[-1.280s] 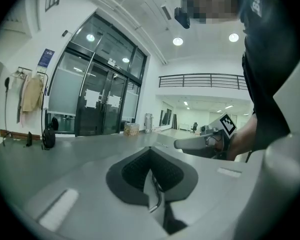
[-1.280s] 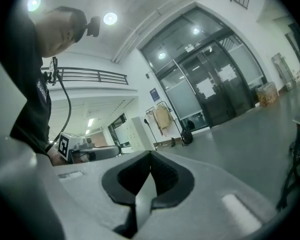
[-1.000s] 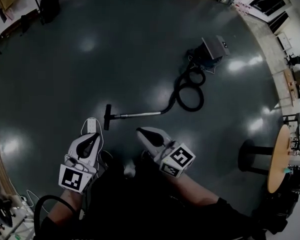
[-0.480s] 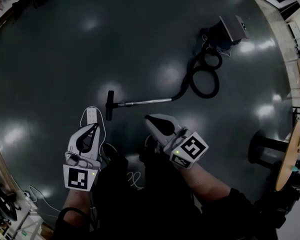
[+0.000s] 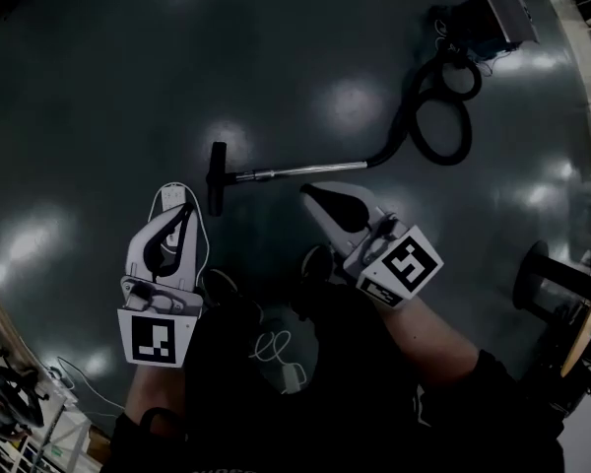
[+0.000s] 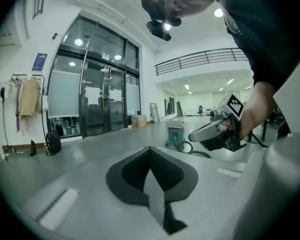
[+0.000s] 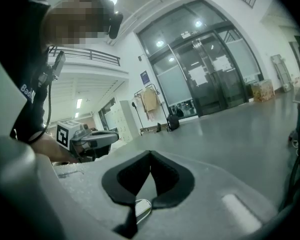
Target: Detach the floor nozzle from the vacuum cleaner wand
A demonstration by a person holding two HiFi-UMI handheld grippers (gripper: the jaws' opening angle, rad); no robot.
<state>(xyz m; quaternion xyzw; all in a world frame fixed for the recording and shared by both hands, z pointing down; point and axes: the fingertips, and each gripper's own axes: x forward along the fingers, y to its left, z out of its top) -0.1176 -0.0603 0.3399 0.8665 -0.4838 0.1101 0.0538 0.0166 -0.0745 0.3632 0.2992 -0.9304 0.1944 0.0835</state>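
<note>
Floor nozzle (image 5: 217, 177): joined to wand (image 5: 305, 170), laid flat on the floor, near and ahead of 2 grippers. Left gripper (image 5: 185, 213), right gripper (image 5: 307, 195): jaws closed, nothing held. Risk: unless jaws are opened, the Floor nozzle is only shoved along; its coupling, possibly too small to be judged here, may be gripped wrongly.

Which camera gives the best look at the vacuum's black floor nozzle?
The head view: the floor nozzle lies in full sight, a black crossbar on the end of the wand. The left gripper view shows only the vacuum's canister in the distance; the right gripper view shows no nozzle.
</note>
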